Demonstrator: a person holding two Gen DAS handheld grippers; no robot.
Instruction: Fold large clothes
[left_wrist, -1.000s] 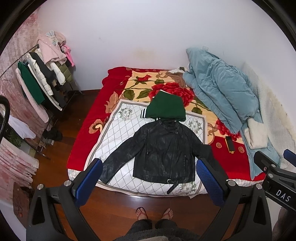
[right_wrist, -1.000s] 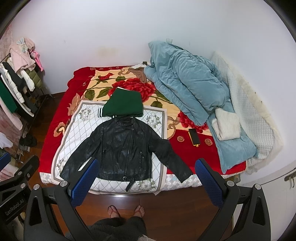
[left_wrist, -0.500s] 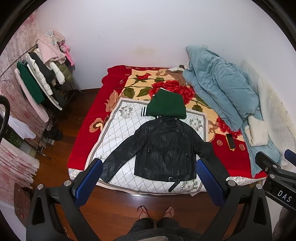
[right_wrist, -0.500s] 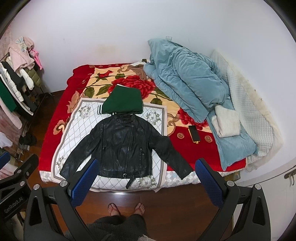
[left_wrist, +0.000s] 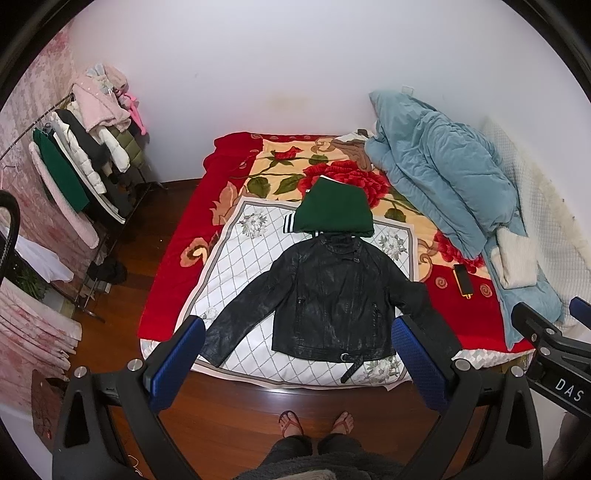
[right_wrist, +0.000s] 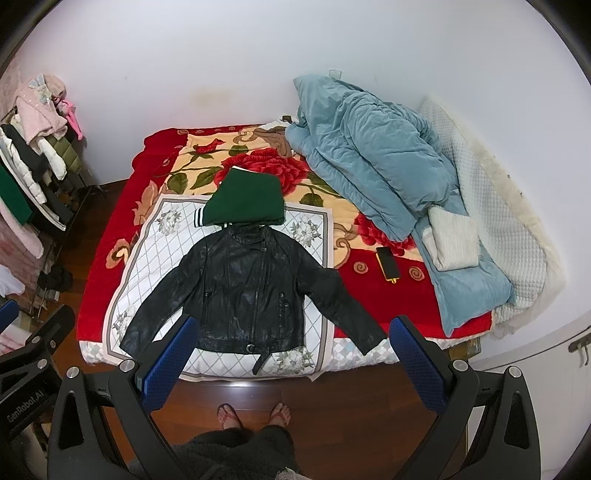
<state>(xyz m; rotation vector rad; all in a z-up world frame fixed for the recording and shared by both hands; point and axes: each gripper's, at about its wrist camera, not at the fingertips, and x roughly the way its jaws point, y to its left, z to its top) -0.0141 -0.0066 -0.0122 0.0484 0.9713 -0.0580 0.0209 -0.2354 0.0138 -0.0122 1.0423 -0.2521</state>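
A black leather jacket (left_wrist: 332, 299) lies face up and spread flat on the near half of the bed (left_wrist: 166, 295), its sleeves angled out to either side and its belted hem close to the bed's foot edge. It rests on a white quilted cover with a diamond pattern (left_wrist: 251, 258), and the sleeve on the viewer's right runs off that cover onto the red floral blanket (left_wrist: 280, 177) beneath. Just beyond the jacket's collar, touching or slightly overlapping it, sits a folded dark green garment with white stripes at one edge (left_wrist: 334, 212).

The left tongs (left_wrist: 295, 358) are spread wide, blue pads far apart, holding nothing and touching nothing; they hang in the air above the foot of the bed. The right tongs (right_wrist: 291, 356) are equally wide apart and empty, also clear of the jacket.

On the red blanket to the right of the jacket lies a dark phone in a yellow-edged case (right_wrist: 388, 264), apart from the sleeve. Beyond it, a crumpled pale blue duvet (right_wrist: 369, 155) is heaped along the right side of the bed, with a small folded white fleece item (right_wrist: 452, 243) resting on it and a white textured blanket (right_wrist: 498, 221) against the wall. At the far left stands a clothes rack hung with garments (left_wrist: 81, 162); what lies under it is probably shoes, but it is too dark to tell. The person's sandalled feet (left_wrist: 314, 424) stand on the dark wooden floor (left_wrist: 240, 413) at the foot of the bed.
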